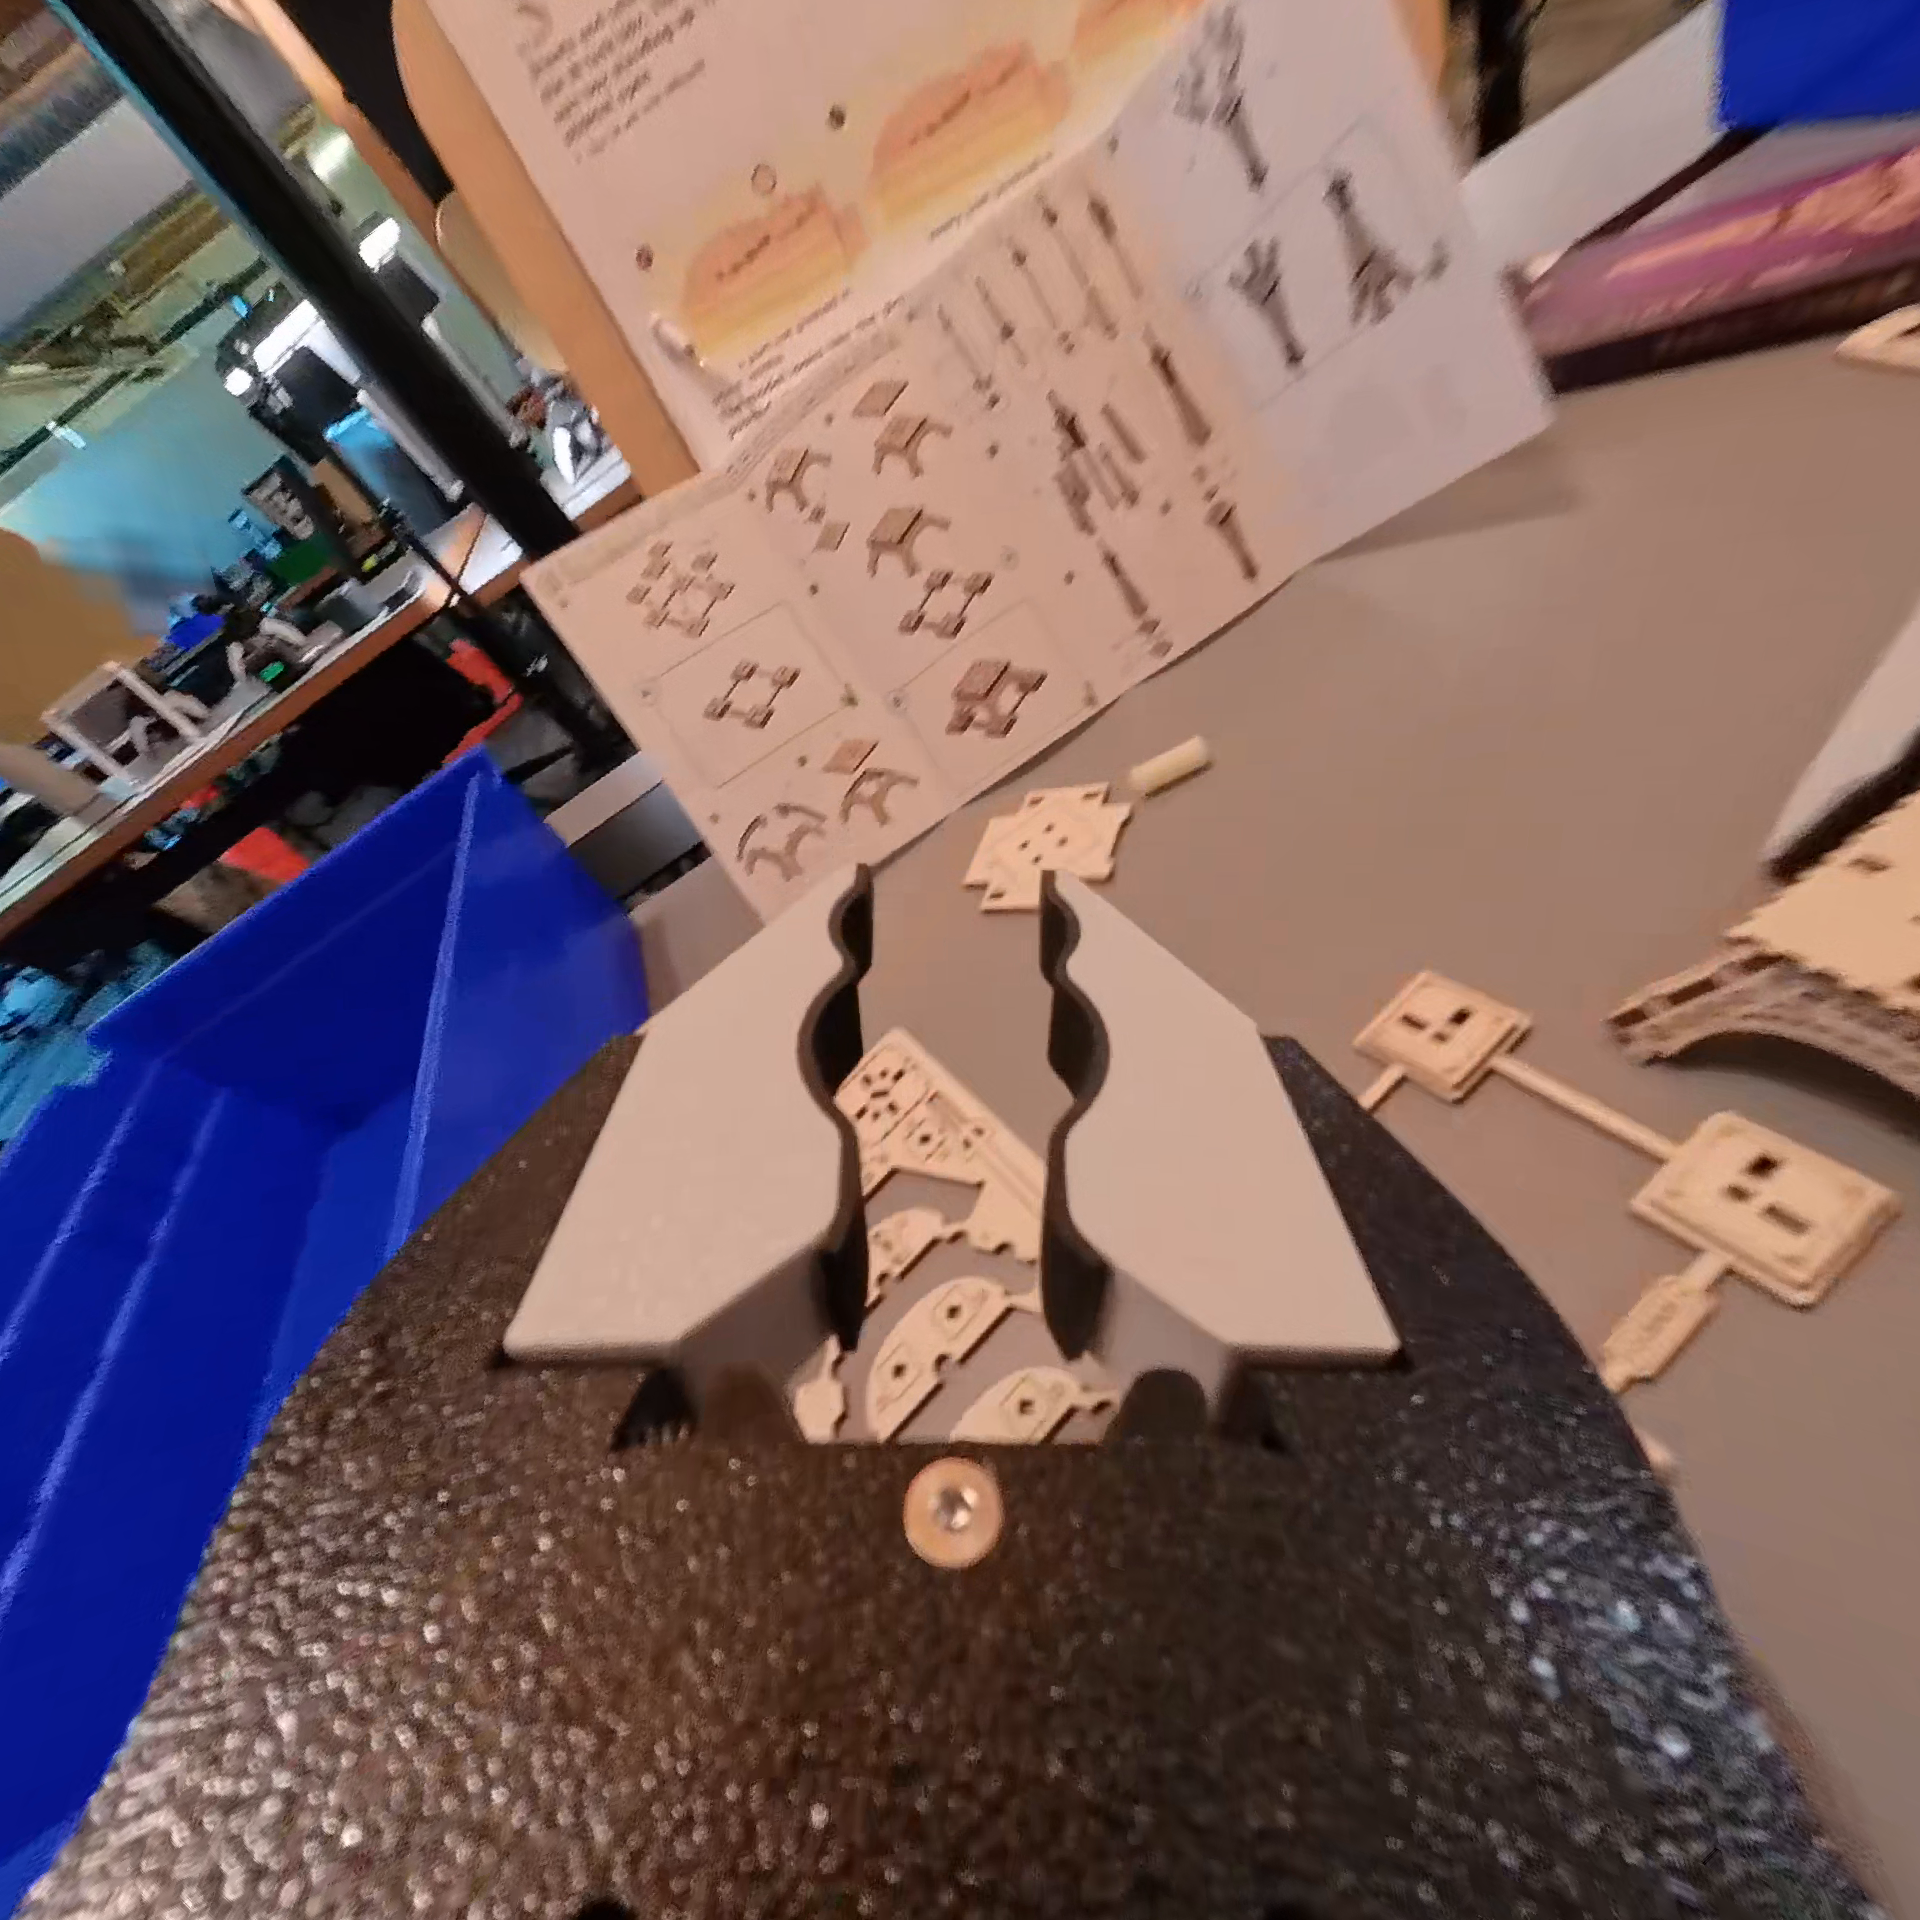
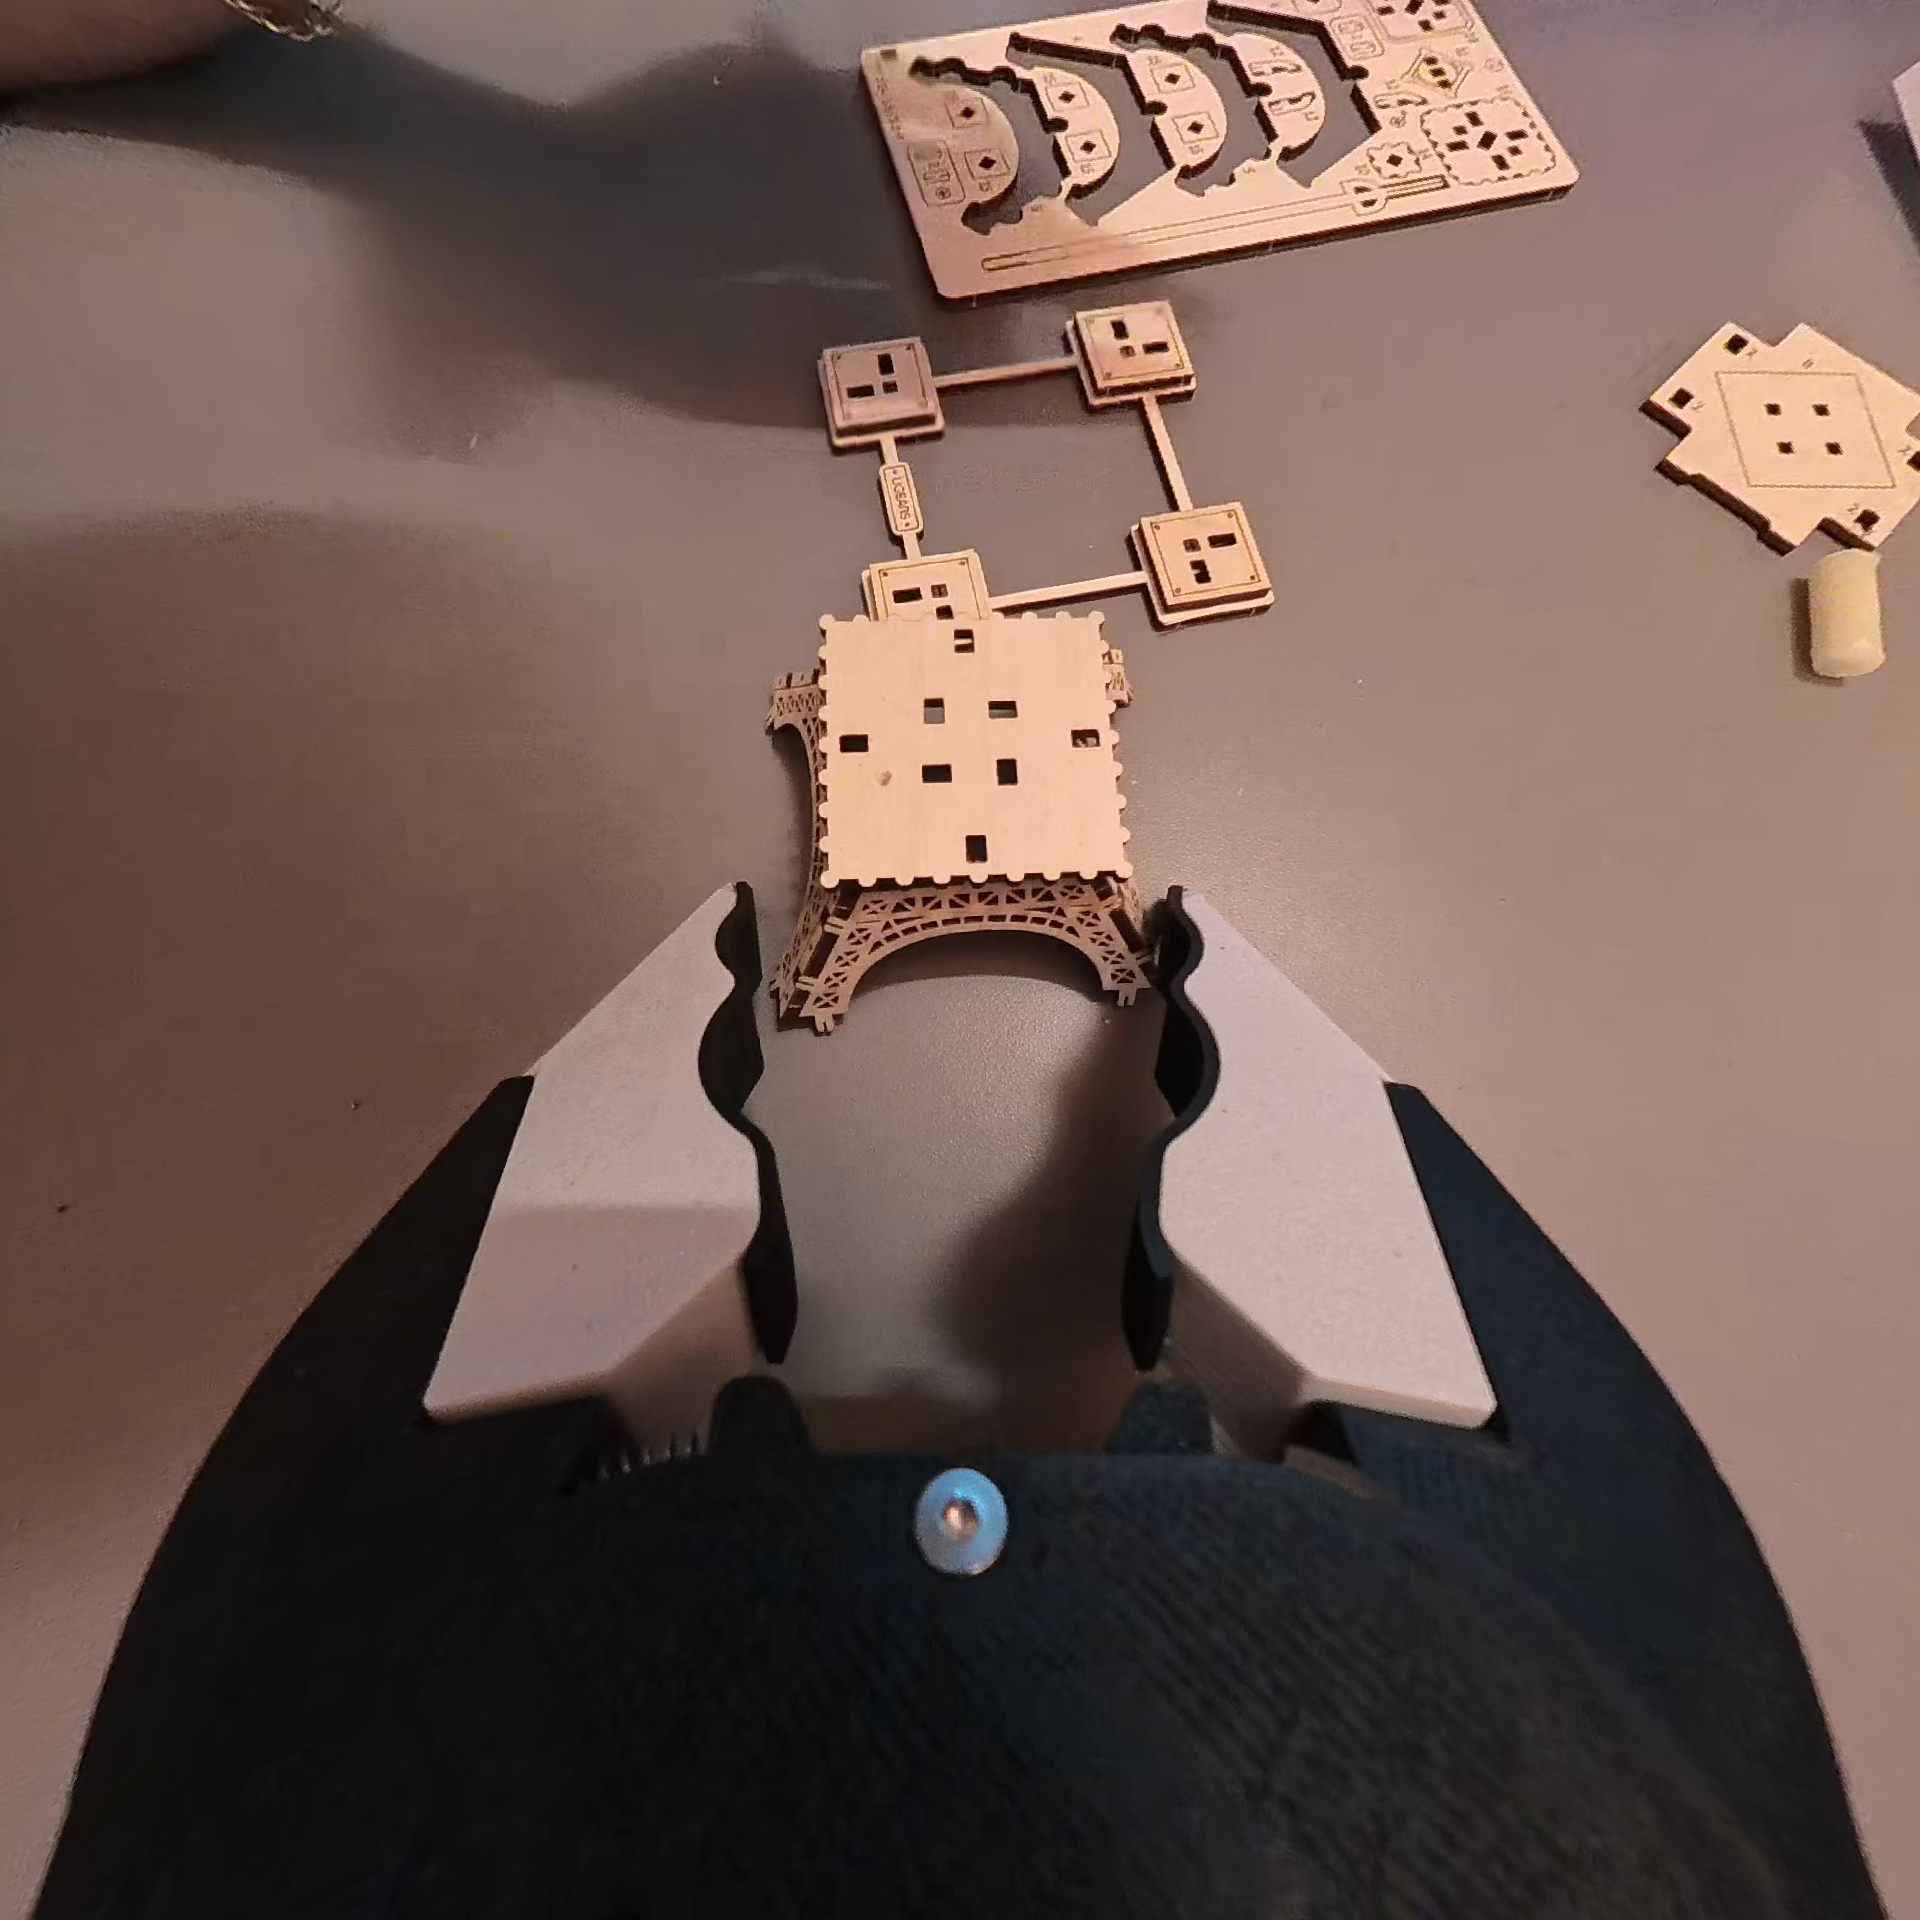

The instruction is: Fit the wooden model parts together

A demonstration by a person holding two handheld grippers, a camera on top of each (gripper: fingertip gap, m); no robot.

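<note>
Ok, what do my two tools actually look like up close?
They match. The left tool and right tool each have a black textured body with one silver screw at its centre, and two pale grey wedge-shaped fingers lined with wavy black pads. No cables, sleeves or markings show.

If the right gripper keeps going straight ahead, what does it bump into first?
Most likely the wooden tower base. It stands right ahead of the open right gripper, its arched legs about level with the fingertips. The four-pad frame lies beyond it. Height is hard to judge, so the gripper might pass over.
</note>
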